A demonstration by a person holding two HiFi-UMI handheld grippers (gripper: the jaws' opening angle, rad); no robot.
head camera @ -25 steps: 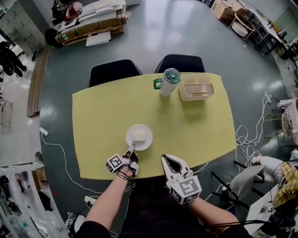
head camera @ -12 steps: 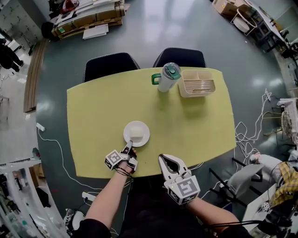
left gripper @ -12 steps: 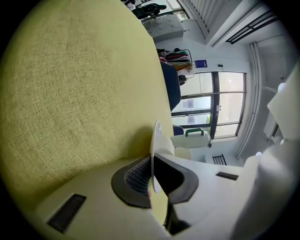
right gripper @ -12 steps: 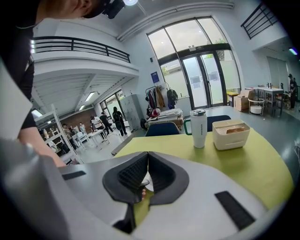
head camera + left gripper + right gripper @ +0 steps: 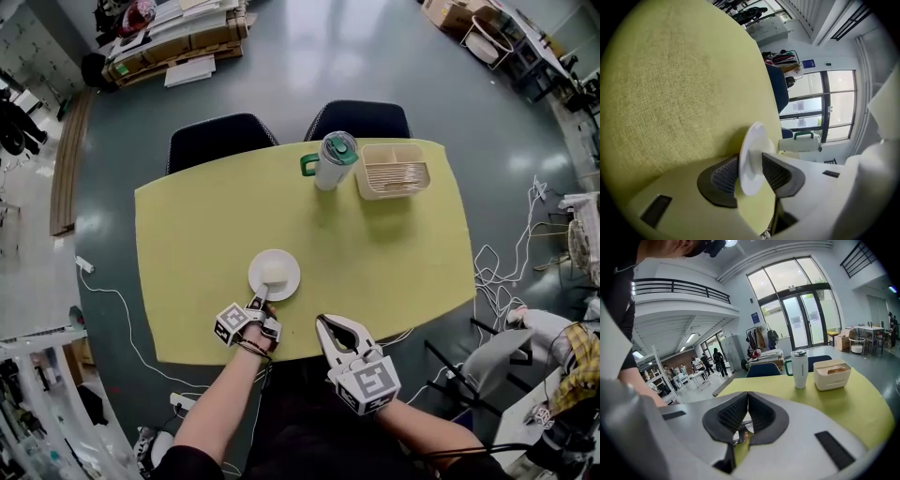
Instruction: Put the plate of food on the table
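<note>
Head view: a round white plate [image 5: 274, 275] lies flat on the woven yellow desk [image 5: 403, 234], near its front edge.

Left gripper view: the left tongs [image 5: 750, 160], tilted downward, have just been opening; the plate's thin rim stands loosely between the jaws.

Right gripper view: the right tongs [image 5: 746, 401] are closed and empty, their ribbed pads [image 5: 732, 414] meeting.

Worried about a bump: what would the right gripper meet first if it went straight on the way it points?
Most likely the yellow table, since the right gripper tilts down at it; the white plate lies further along, depth unclear.

White plate [image 5: 292, 282], yellow-green table [image 5: 206, 234]
</note>
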